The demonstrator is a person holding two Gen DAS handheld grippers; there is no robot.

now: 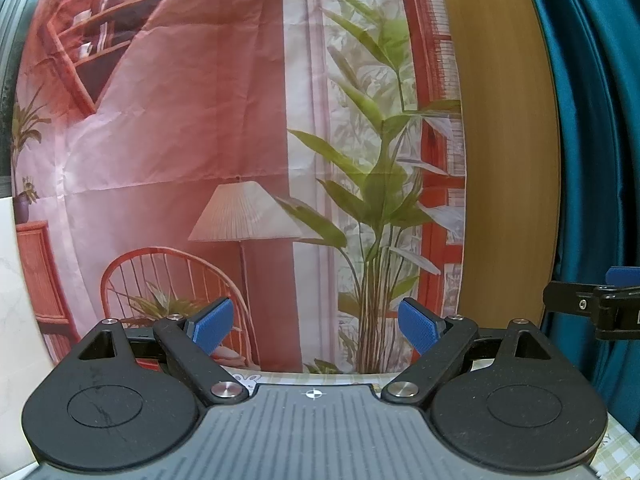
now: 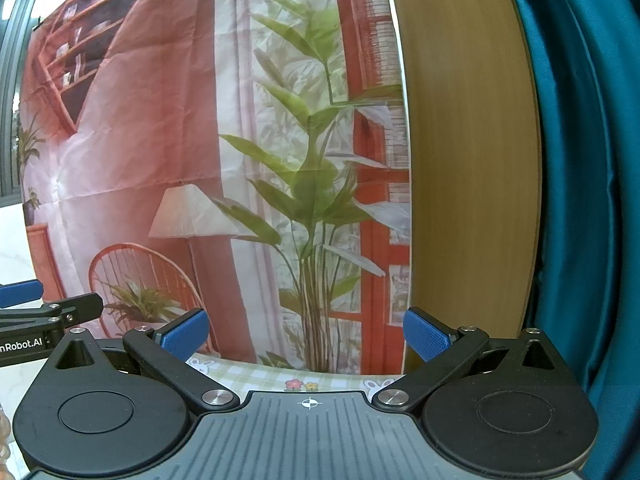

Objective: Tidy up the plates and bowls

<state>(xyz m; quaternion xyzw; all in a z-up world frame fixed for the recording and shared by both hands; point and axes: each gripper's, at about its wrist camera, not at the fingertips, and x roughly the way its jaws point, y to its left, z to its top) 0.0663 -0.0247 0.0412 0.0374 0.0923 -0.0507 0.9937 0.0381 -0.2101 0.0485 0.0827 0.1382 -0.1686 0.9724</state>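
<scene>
just two hand-held grippers, left hand-held gripper [image 1: 316, 326] and right hand-held gripper [image 2: 306, 336], agape

Only a strip of table [image 2: 248, 376] seen at 6 o'clock, covered by pale green checked tablecloth [image 2: 340, 380] printed with flowers [image 2: 298, 385] and rabbits. Nothing else made out on it; mostly hidden.

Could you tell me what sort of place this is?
Probably a staged recording set, not a real room: a printed backdrop of a living room hangs behind a table with a checked cloth, beside a teal curtain.
</scene>
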